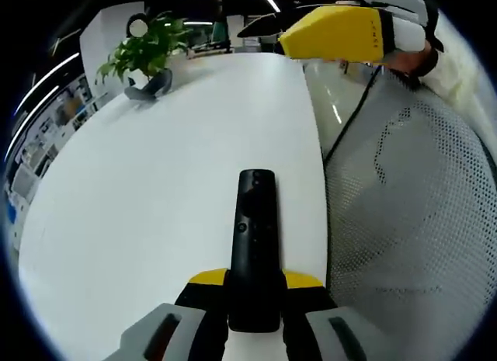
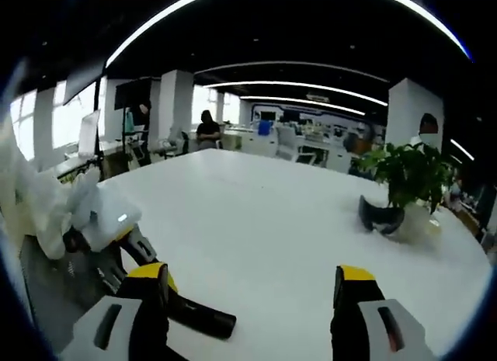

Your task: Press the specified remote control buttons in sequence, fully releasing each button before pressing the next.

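Remote control (image 1: pixel 255 244), a slim black bar, sits clamped by its near end in the left tongs (image 1: pixel 255 299), its length reaching out just above the white counter (image 1: pixel 155 182). It looks light, stiff and smooth-sided, so I'd judge a hold low on the body, clear of the buttons, is the sensible one; a loose squeeze might let it slide. The right tongs (image 2: pixel 252 299) stand wide apart, holding nothing. The left gripper view gives the button face and a potted plant (image 1: pixel 144 54) beyond. The right gripper view instead catches the remote's tip from the side, plus a seated person (image 2: pixel 207 130) across the office.
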`<state>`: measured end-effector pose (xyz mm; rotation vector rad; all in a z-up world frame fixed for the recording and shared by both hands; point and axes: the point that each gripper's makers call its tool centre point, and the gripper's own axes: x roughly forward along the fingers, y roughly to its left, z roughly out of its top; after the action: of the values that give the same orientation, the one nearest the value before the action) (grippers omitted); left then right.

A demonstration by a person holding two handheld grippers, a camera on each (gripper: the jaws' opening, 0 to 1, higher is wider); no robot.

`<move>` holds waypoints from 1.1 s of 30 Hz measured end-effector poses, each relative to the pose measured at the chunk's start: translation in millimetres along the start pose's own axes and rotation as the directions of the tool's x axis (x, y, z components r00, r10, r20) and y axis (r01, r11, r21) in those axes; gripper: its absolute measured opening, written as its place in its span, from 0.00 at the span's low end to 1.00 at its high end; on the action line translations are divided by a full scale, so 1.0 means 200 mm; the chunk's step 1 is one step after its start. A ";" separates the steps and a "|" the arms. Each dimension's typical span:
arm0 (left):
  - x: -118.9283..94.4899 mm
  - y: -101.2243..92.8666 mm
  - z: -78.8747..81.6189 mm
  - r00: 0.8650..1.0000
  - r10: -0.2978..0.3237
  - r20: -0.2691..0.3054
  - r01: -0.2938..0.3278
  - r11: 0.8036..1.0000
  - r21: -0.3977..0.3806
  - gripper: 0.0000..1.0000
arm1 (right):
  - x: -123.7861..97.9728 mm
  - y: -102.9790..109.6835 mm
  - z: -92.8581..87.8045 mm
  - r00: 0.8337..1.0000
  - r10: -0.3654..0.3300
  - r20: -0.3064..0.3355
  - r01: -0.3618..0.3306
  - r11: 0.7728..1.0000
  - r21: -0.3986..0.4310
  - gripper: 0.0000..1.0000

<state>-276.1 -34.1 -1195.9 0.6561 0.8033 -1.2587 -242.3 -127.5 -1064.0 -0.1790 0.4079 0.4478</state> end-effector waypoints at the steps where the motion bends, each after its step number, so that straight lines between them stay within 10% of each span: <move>1: 0.00 0.00 0.00 1.000 -0.005 -0.004 0.005 1.000 0.004 0.24 | 0.00 0.01 0.00 1.000 0.004 -0.004 -0.004 1.000 -0.006 0.85; 33: -0.03 0.43 -0.03 0.996 0.008 -0.088 -0.006 1.000 0.028 0.24 | 0.01 0.01 -0.04 0.999 -0.011 -0.048 0.009 0.999 -0.052 0.82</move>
<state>-192.7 -8.9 -1194.7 0.7408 0.8568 -1.2433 -243.7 -127.2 -1072.4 -0.2422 0.4426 0.4449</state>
